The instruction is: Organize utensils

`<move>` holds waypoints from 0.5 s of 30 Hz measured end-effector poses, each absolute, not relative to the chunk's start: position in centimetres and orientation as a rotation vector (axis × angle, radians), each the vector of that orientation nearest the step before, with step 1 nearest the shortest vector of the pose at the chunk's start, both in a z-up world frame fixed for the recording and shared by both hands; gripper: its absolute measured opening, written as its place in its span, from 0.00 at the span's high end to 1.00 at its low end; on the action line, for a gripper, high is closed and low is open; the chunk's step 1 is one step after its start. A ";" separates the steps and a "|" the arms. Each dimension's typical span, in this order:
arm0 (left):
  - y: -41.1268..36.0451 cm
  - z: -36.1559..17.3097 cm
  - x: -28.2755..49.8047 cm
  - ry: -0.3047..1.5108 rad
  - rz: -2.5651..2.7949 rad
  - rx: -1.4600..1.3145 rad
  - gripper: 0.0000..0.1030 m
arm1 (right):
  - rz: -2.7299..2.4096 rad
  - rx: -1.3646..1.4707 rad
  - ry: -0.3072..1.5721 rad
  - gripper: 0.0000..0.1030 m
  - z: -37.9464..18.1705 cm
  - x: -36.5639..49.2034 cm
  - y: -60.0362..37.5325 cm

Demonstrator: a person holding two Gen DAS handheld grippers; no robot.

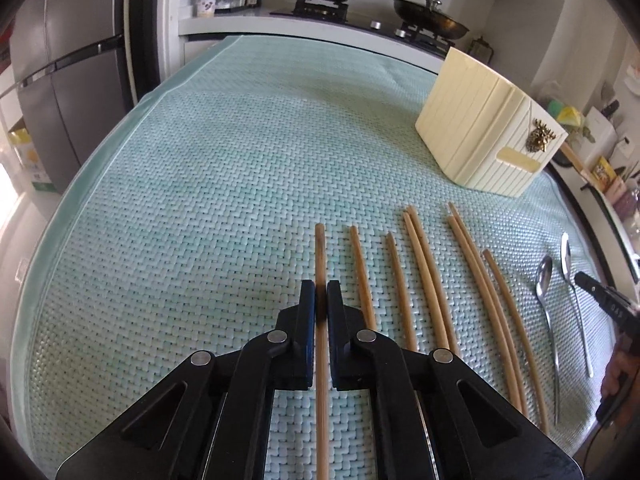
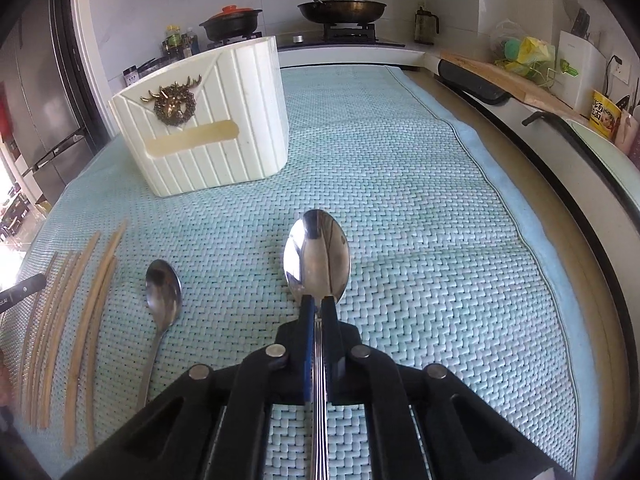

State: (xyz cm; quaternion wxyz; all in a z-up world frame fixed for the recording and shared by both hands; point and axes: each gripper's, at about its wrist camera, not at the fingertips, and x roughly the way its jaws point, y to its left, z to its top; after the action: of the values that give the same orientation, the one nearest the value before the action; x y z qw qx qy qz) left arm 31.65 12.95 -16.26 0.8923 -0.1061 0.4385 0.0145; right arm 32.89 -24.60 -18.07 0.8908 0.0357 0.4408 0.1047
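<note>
1. The fingers [image 1: 308, 304] of the left gripper [image 1: 321, 292] are closing around the leftmost chopstick [image 1: 320, 248], one pad on each side of the shaft. They look pinched on it or very nearly so, though I cannot tell whether it is off the woven mat [image 1: 180, 220].
2. The right gripper [image 2: 318, 306] is clamping the neck of a steel spoon [image 2: 317, 256], with the bowl sticking out ahead of the fingertips [image 2: 307, 312] and the handle running back between them.
3. The other chopsticks [image 1: 424, 276] are lying roughly parallel on the mat beside the held one, and the second spoon [image 2: 162, 292] is lying flat just beside them.
4. The cream utensil holder [image 2: 208, 136] is standing upright at the far side, well apart from both grippers.
5. Judging by looks, the chopstick is light, stiff and thin, so it is likely to swivel when gripped off-centre; mid-shaft seems the safer hold.
6. The polished spoon is probably slippery and bowl-heavy, so gripping near the neck is helping to limit droop.
</note>
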 end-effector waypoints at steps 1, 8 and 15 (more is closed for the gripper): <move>13.0 -16.4 31.8 0.923 0.033 -0.216 0.96 | 0.220 0.064 0.922 0.96 -18.1 33.1 -24.5; 13.3 -16.7 32.2 0.955 0.027 -0.210 0.79 | 0.237 0.027 0.935 0.52 -18.4 33.5 -24.3; 12.6 -16.8 33.2 0.960 0.039 -0.124 0.67 | 0.225 -0.040 0.948 0.36 -19.0 35.2 -22.6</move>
State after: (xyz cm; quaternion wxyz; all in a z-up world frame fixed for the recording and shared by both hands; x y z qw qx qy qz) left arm 33.24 12.60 -16.79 0.8851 -0.0598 0.4612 0.0187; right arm 35.17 -22.57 -19.00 0.8834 -0.0192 0.4556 0.1080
